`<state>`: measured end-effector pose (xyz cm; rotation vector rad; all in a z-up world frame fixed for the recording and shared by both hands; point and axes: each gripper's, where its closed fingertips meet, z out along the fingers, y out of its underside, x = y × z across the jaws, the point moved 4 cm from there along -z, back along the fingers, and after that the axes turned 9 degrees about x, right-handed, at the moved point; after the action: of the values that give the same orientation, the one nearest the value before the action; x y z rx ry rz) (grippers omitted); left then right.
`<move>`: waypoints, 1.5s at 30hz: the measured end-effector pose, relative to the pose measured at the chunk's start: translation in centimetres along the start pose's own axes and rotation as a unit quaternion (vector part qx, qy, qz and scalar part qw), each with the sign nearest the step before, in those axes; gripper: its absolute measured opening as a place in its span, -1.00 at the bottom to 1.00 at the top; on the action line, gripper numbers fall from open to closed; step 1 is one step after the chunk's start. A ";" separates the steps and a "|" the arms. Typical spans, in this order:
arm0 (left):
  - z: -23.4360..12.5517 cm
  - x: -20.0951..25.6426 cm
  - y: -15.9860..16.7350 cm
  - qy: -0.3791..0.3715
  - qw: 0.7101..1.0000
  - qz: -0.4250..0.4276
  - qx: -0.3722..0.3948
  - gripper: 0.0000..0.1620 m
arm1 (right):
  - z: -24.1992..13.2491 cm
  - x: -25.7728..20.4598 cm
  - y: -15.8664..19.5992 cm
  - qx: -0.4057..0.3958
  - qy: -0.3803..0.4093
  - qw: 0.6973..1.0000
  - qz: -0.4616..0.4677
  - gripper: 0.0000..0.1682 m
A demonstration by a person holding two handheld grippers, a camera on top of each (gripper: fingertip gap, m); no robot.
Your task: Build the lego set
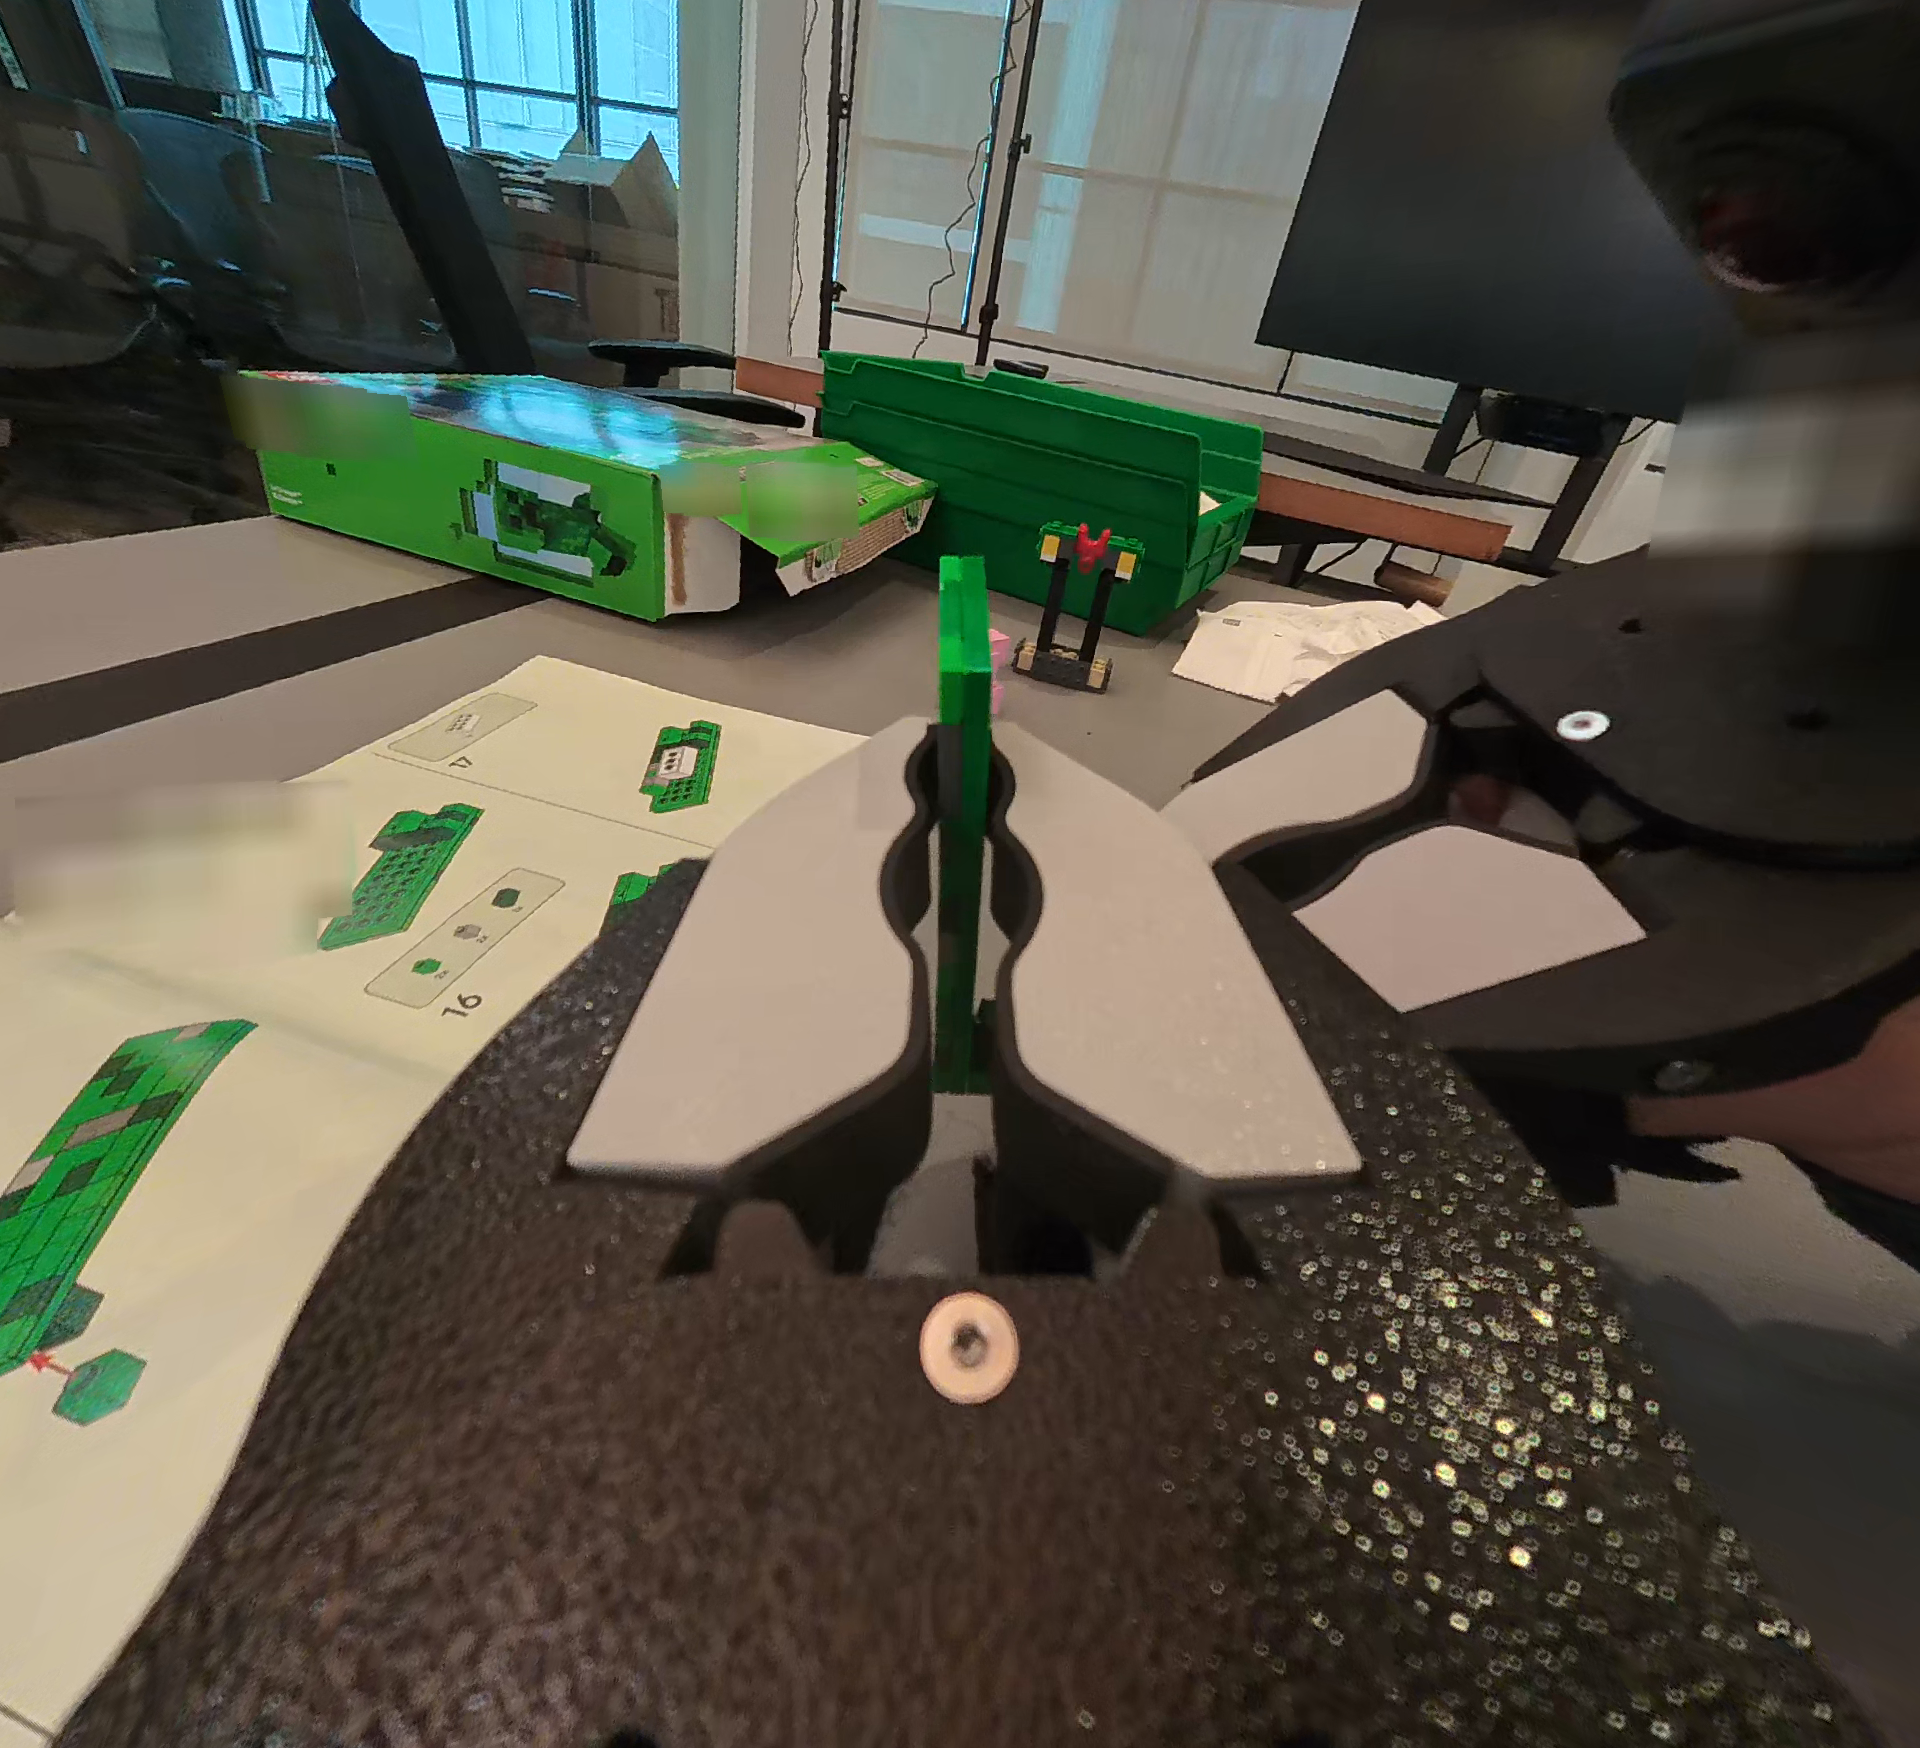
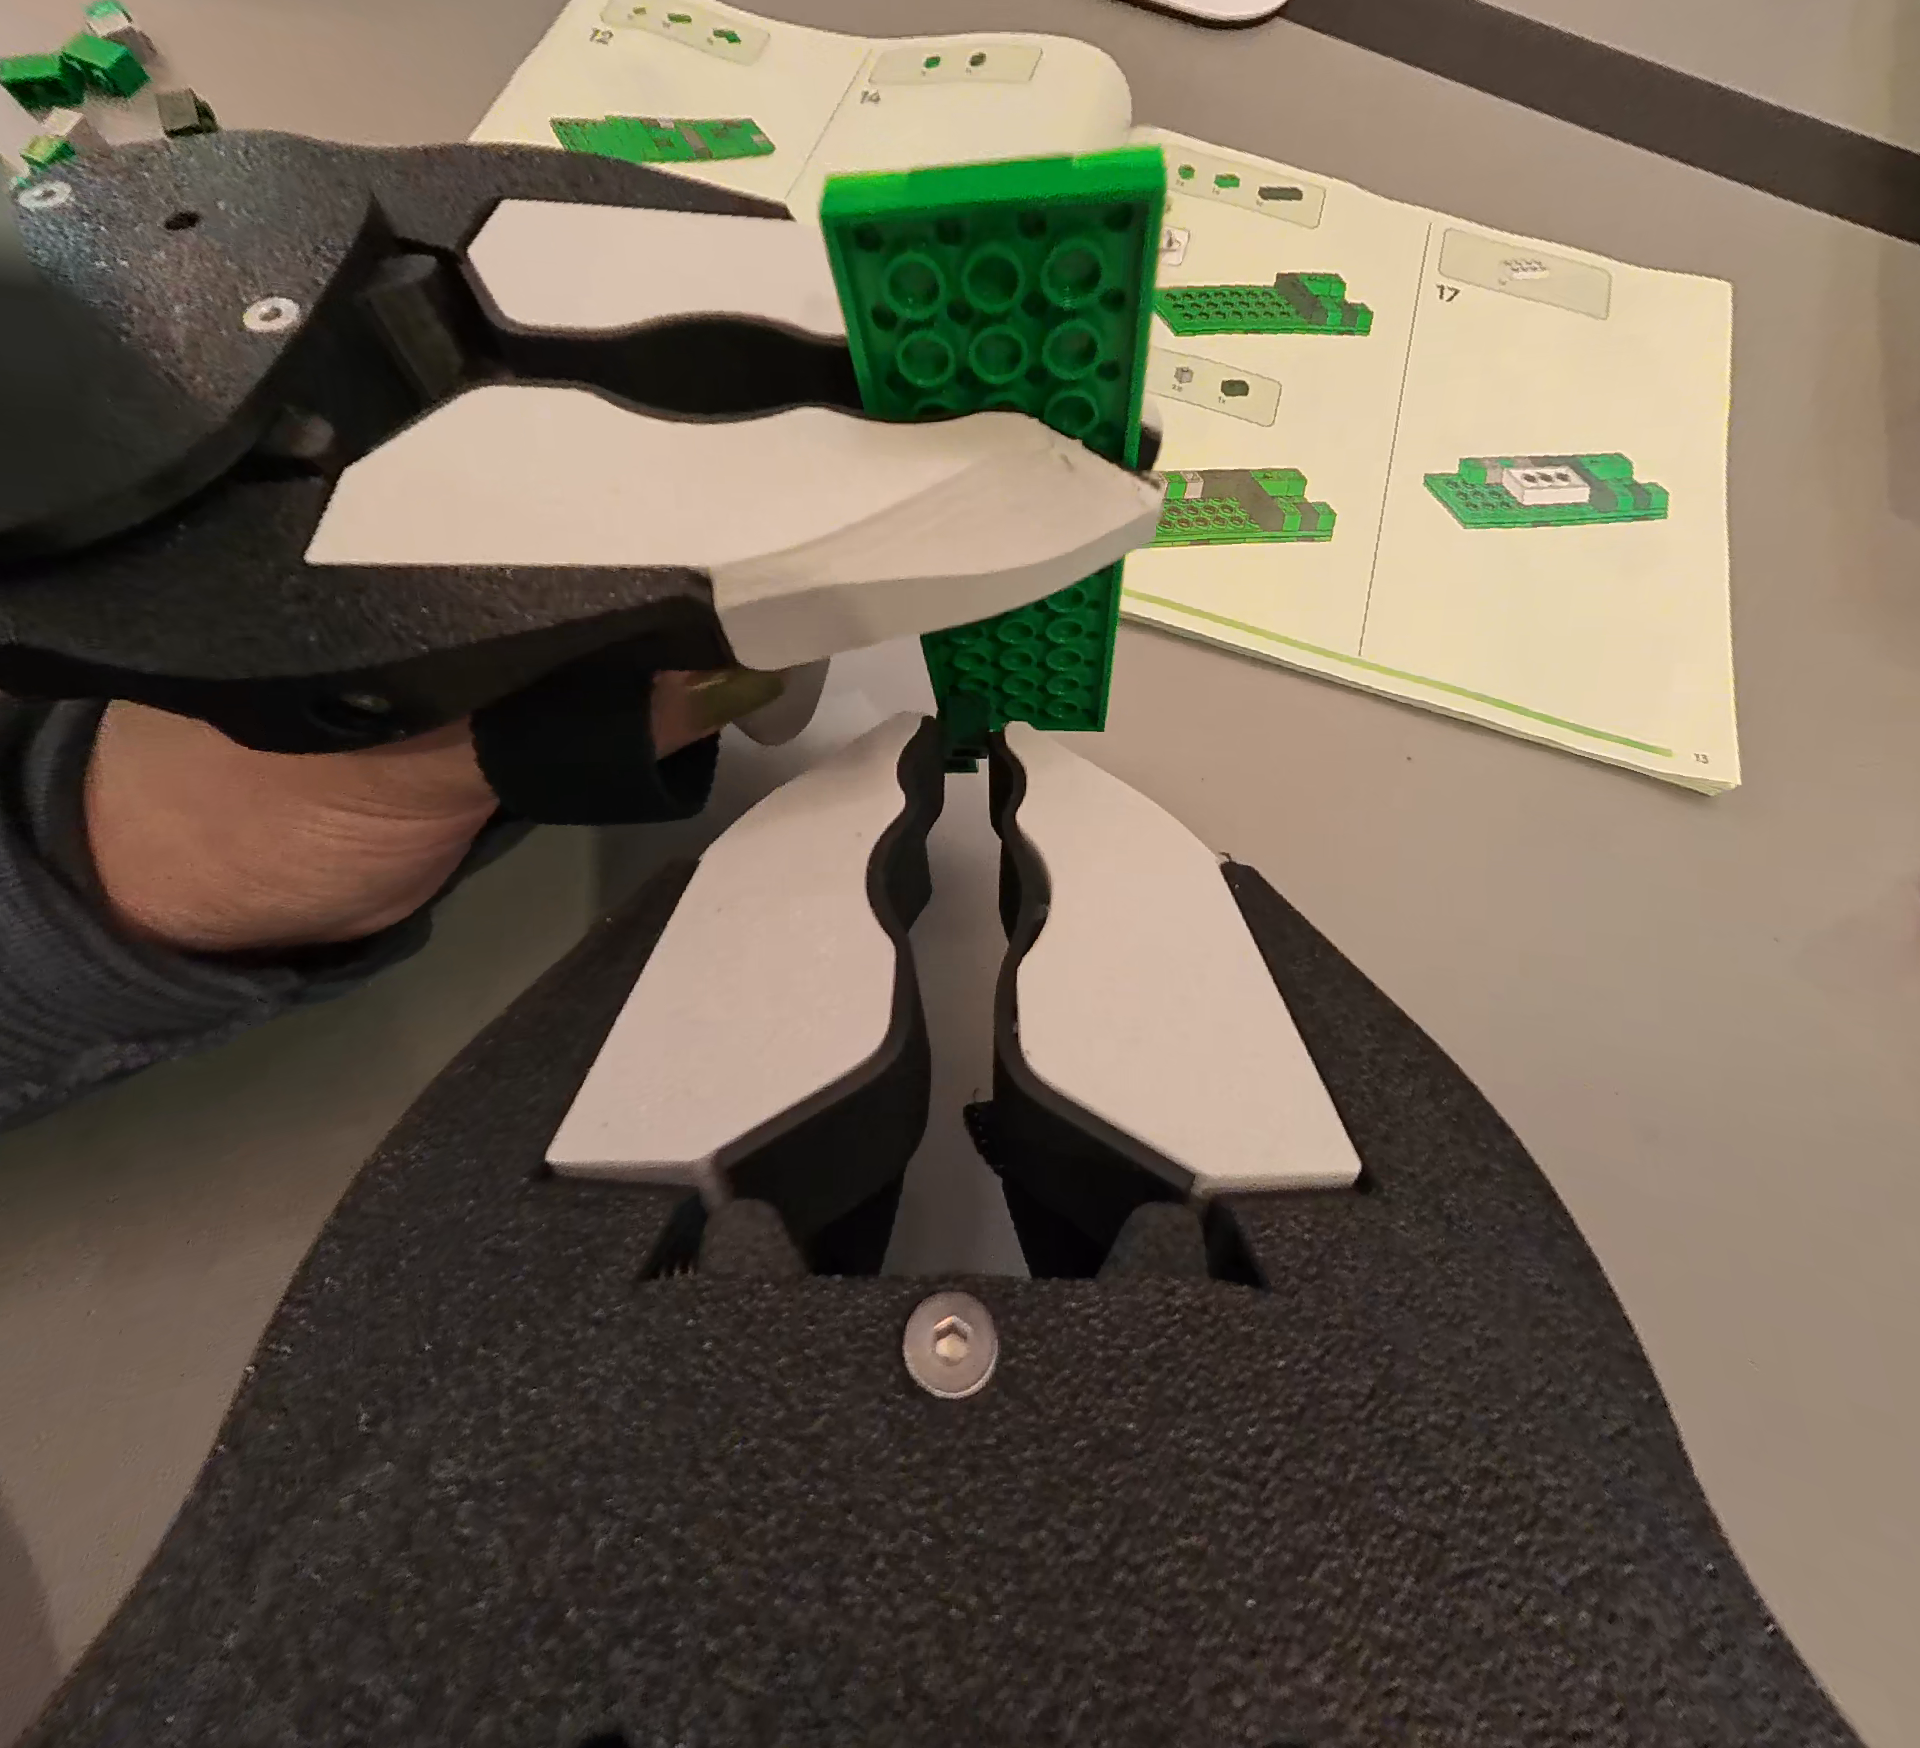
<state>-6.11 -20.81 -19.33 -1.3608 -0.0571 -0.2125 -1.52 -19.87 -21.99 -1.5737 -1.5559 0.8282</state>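
A long green Lego plate (image 1: 961,659) stands upright above the table. In the right wrist view its underside with round tubes (image 2: 997,296) faces the camera. My left gripper (image 1: 958,753) is shut on the plate's middle and reaches in from the left in the right wrist view (image 2: 1127,451). My right gripper (image 2: 958,742) is closed on the plate's lower end, where a small dark piece sits between its tips. It also shows at the right of the left wrist view (image 1: 1205,794).
The open instruction booklet (image 2: 1507,451) lies under the plate on the grey table. A green set box (image 1: 540,493), a green bin (image 1: 1049,472) and a small black-and-green build (image 1: 1075,607) stand at the far side. Loose bricks (image 2: 83,77) lie at the left.
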 end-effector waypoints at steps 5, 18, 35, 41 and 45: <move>0.0 0.0 0.0 0.000 1.000 -0.001 0.000 -0.93 | 0.0 0.0 0.0 0.001 0.003 1.000 -0.002 -0.91; 0.0 0.0 0.0 0.002 1.000 0.000 -0.003 -0.93 | 0.2 0.0 0.0 0.003 0.010 1.000 -0.010 -0.90; 0.1 0.1 0.2 0.011 1.000 -0.001 -0.011 -0.93 | 0.2 0.0 0.0 0.007 0.017 0.999 -0.032 -0.90; 0.1 0.2 0.2 0.013 1.000 0.000 -0.011 -0.93 | 0.2 0.0 0.0 0.009 0.016 0.999 -0.033 -0.90; 0.2 0.3 0.2 0.015 1.000 0.003 -0.013 -0.93 | 0.4 -0.1 0.2 0.006 0.013 0.999 -0.034 -0.89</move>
<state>-5.76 -20.65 -19.45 -1.3834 -0.0251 -0.2290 -1.75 -19.97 -22.40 -1.5100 -1.5745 0.7756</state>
